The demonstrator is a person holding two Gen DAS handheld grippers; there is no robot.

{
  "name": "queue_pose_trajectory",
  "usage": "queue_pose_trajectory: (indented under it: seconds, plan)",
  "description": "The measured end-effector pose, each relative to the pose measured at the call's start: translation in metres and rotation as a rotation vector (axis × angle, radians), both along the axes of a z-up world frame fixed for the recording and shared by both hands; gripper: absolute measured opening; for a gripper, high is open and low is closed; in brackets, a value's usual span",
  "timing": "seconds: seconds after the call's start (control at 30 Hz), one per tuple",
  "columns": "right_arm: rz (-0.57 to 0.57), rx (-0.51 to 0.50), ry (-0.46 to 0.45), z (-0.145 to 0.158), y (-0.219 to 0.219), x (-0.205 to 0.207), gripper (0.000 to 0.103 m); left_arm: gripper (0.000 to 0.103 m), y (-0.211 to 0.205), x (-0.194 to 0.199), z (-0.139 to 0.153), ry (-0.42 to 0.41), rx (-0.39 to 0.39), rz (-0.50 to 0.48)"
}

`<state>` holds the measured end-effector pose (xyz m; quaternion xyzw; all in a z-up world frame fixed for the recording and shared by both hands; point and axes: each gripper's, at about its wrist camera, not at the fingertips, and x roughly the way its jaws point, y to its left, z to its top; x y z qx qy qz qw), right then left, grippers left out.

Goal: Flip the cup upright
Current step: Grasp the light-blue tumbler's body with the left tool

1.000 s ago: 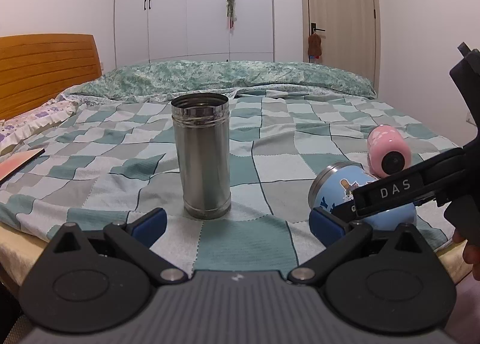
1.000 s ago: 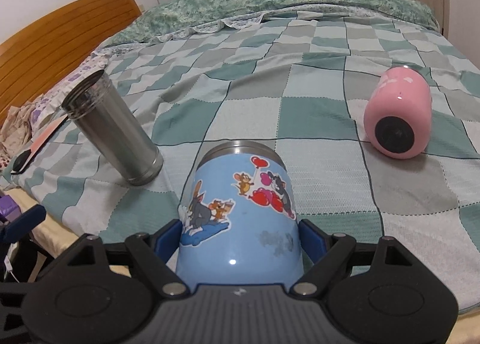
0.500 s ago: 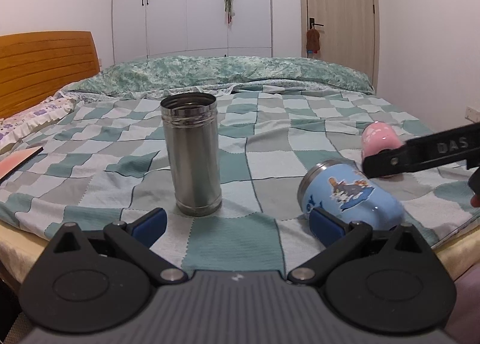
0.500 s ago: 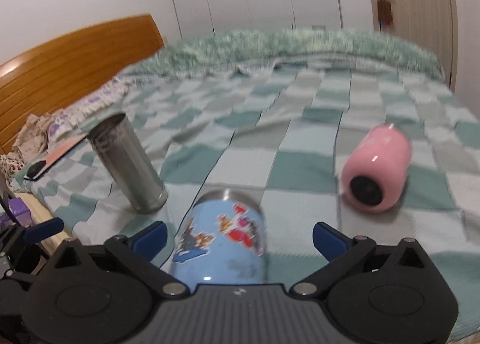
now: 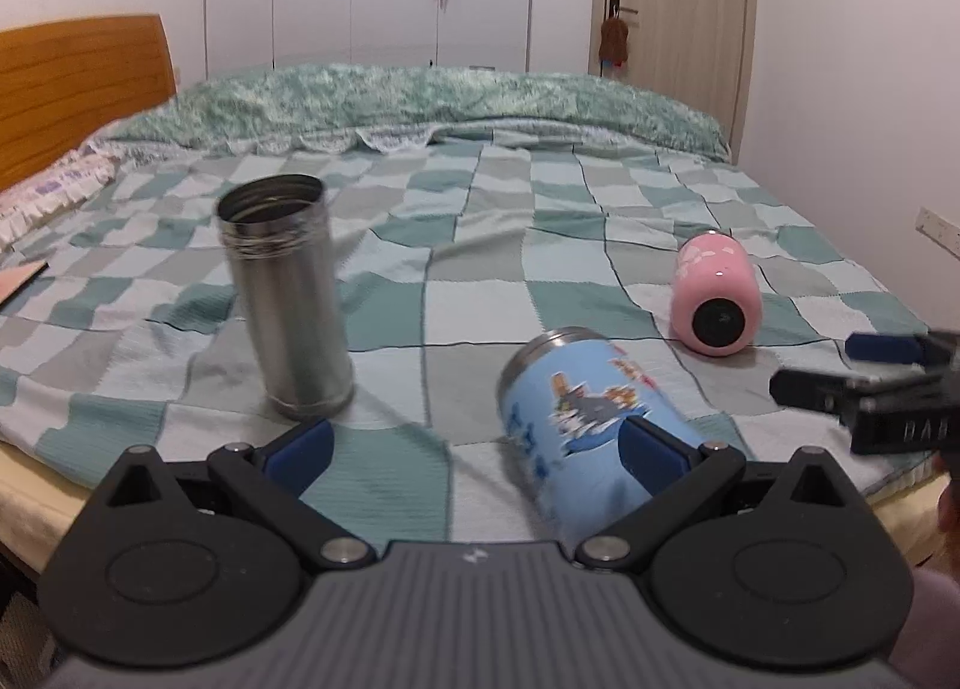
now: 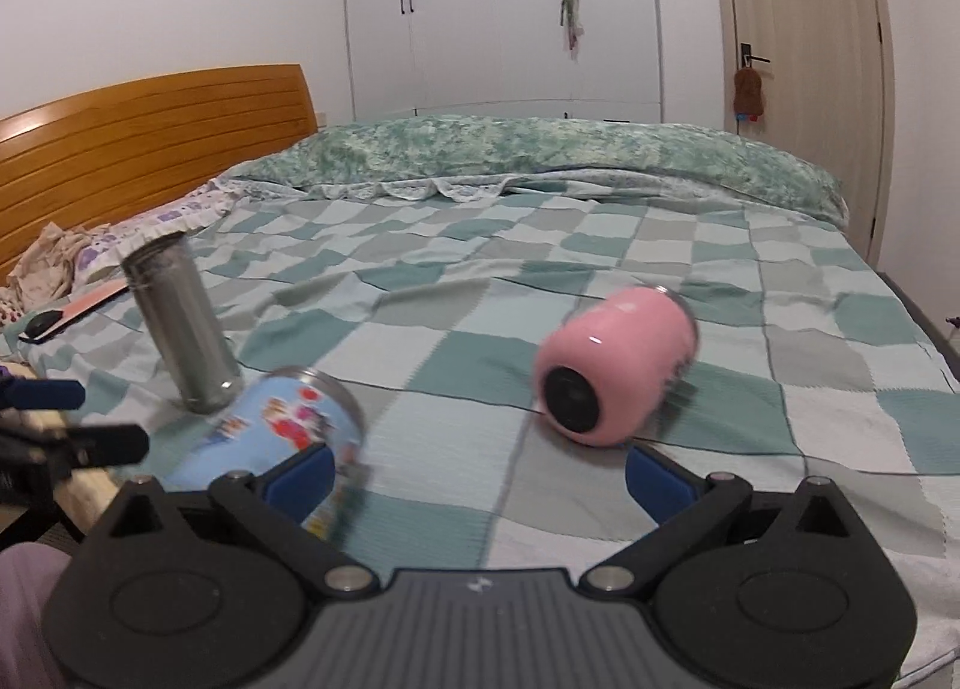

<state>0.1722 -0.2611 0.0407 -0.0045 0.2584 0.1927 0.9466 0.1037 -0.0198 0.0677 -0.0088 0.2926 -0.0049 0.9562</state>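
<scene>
On the bed [image 5: 540, 245], just to the right of the upright steel cup [image 5: 287, 293], lies the blue cup [image 5: 576, 413] on its side. It is light blue with cartoon stickers of a cat and a mouse, and its metal rim points away toward the far end of the bed. Farther to the right of the steel cup, well apart from it, the pink cup [image 6: 612, 365] also lies on its side; its round black base faces the cameras. The steel cup is tall and plain, with its open mouth up.

The left tongs [image 5: 474, 449] are spread wide and hold nothing; their right finger is in front of the blue cup, but I cannot tell whether it touches it. The right tongs [image 6: 480, 473] are also spread wide and empty, with the pink cup beyond them.

The bed has a cover of green, grey and white squares, and a patterned green quilt [image 6: 540, 155] is bunched at its far side. Behind the steel cup, to the left, stands a wooden headboard [image 6: 150, 143]. Behind the bed are a white wardrobe [image 6: 504, 11] and a beige door [image 6: 798, 53].
</scene>
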Motion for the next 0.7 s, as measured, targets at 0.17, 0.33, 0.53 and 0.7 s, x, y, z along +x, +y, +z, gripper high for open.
queue_pose_trajectory:
  seconds: [0.17, 0.33, 0.53, 0.7]
  plan:
    - [0.002, 0.000, -0.024, -0.011, -0.015, 0.009, 0.103, 0.103, -0.020, 0.025, 0.004, 0.050, -0.014, -0.002]
    - [-0.016, 0.043, -0.043, -0.021, -0.022, 0.021, 0.103, 0.103, -0.038, 0.053, 0.002, 0.123, 0.008, 0.003]
    - [0.000, 0.059, -0.057, -0.029, -0.021, 0.038, 0.103, 0.103, -0.047, 0.089, -0.009, 0.232, -0.005, 0.016]
    - [0.006, 0.073, -0.055, -0.035, -0.022, 0.048, 0.103, 0.103, -0.044, 0.118, -0.023, 0.339, -0.042, 0.036]
